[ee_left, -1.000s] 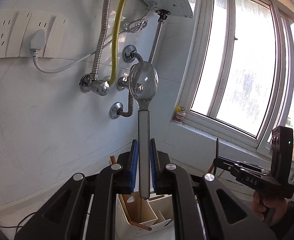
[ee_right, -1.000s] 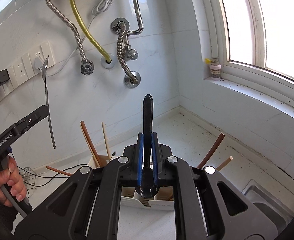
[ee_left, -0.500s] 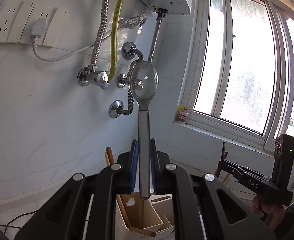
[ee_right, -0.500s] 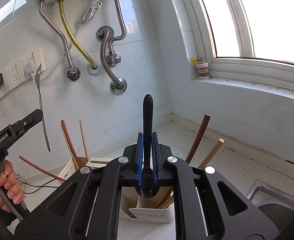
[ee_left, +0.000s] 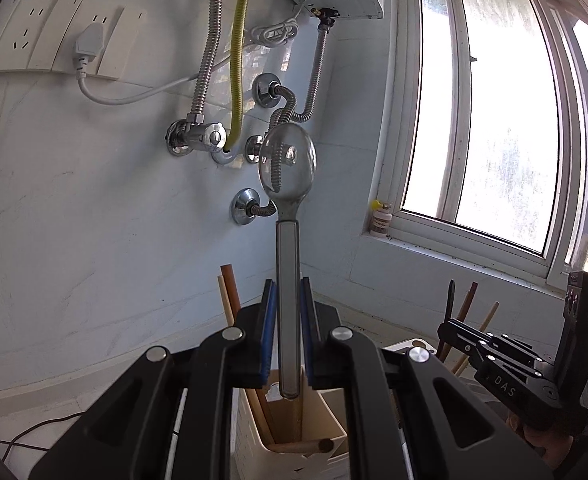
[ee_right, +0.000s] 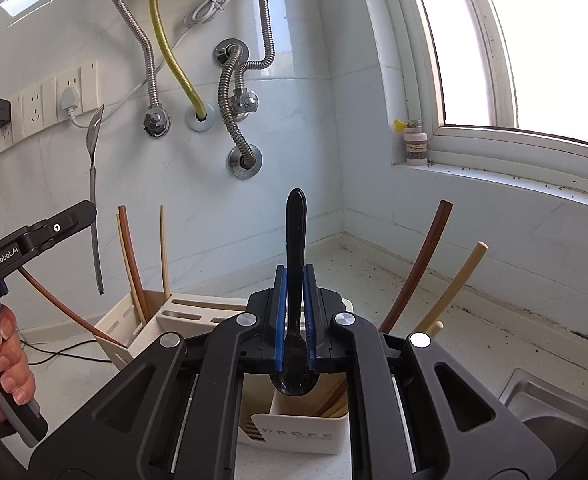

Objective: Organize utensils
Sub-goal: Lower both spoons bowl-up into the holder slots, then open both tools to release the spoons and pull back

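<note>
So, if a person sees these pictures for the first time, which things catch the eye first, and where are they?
First, the metal spoon, upright with its bowl up, clamped in the left gripper above the cream utensil holder. Next, the black spoon, bowl down, clamped in the right gripper over the same holder. Behind both, the yellow hose stands out among metal pipes on the white wall.

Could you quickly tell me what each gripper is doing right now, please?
Left gripper: closed on a metal spoon, bowl pointing up.
Right gripper: closed on a black spoon, bowl end down.
</note>
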